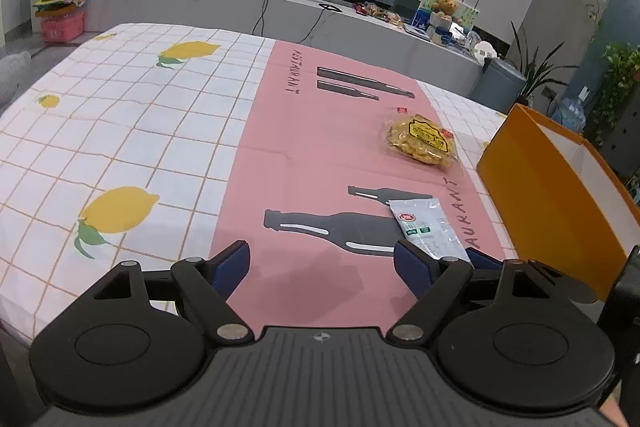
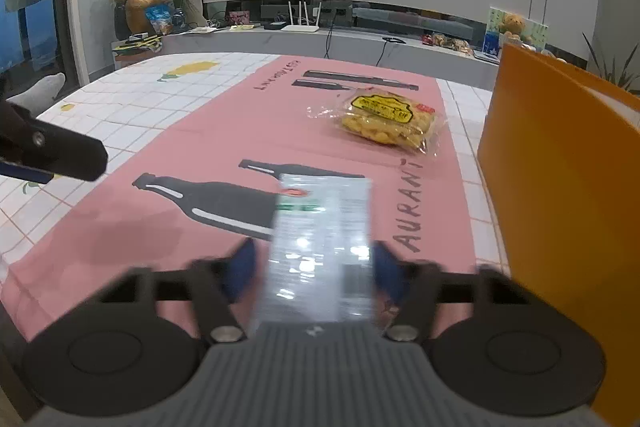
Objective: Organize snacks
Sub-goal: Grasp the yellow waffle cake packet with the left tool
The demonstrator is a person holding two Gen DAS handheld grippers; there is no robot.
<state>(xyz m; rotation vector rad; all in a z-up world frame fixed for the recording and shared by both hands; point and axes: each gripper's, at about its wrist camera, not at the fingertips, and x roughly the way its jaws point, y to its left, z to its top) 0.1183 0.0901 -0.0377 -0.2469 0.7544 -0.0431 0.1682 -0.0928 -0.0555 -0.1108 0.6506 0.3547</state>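
Right now, right gripper (image 2: 314,263): jaws part closed around a clear snack sachet (image 2: 320,247), blue pads at its two long edges; motion blur hides whether they press
Left gripper (image 1: 322,263): jaws spread wide, nothing between them, over the pink runner (image 1: 320,131)
Clear snack sachet: at the near end of the runner, by the bottle print, white and green label showing
Yellow snack bag (image 2: 386,121): flat on the runner farther in, toward the table's right edge
Orange box (image 2: 560,163): upright at the table's right edge, apart from the yellow bag
Tablecloth (image 1: 120,131): white grid with lemons, left of the runner
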